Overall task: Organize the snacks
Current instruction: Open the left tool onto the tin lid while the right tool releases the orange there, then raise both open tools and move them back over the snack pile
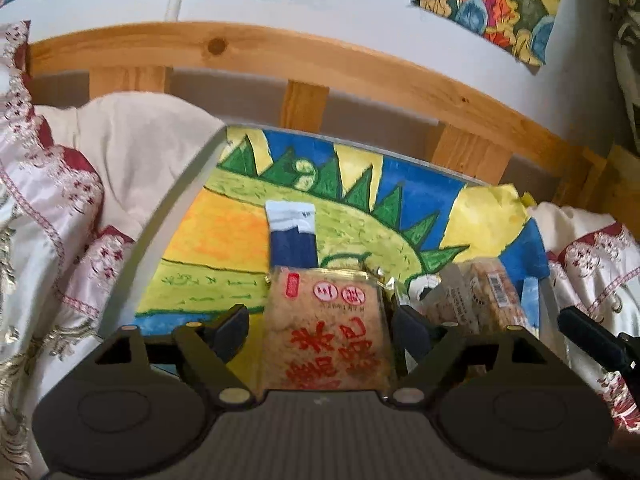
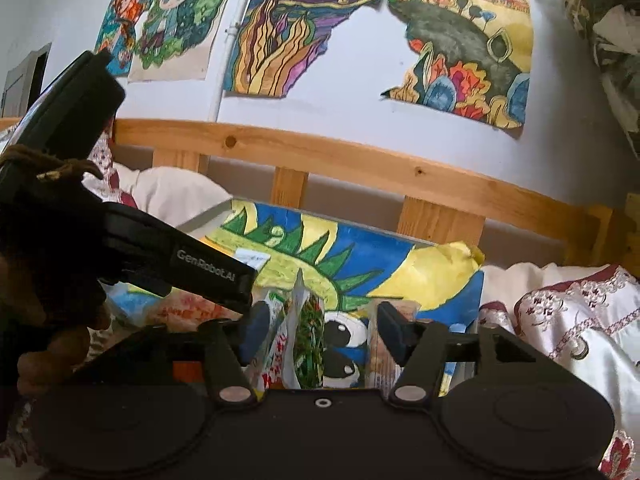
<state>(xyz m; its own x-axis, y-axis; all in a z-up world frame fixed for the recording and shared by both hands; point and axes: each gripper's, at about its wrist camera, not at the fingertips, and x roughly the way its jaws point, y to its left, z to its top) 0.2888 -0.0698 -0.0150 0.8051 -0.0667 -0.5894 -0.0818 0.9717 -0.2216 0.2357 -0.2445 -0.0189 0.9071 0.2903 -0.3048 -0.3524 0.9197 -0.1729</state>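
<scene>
Right now your left gripper (image 1: 320, 330) stands wide, and the brown snack packet (image 1: 326, 320) with red characters lies flat between its fingers, the pads clear of both its edges. Beyond it, farther from you, a dark blue and white sachet (image 1: 293, 236) lies lengthwise on the painted sheet (image 1: 224, 224). To the right sits a clear-wrapped cracker pack (image 1: 486, 296) with a barcode, just beside the right finger.

Your right gripper (image 2: 323, 330) is partly open; a green-printed pouch (image 2: 308, 344) stands on edge between its fingers, and I cannot tell whether either pad touches it. No earlier view backs any movement, so take only that gap as seen.

The packets are glossy crinkled film; the sheet is matte paper, thickly coloured in yellow, green and blue, curled at its far right corner. It covers a grey-edged tray (image 1: 176, 200) resting on satin embroidered bedding (image 1: 60, 208), with a pine rail (image 1: 280, 60) behind.

Only the right wrist view shows your left hand (image 2: 48, 320) gripping the other tool, and the wall drawings (image 2: 304, 28) in full.
</scene>
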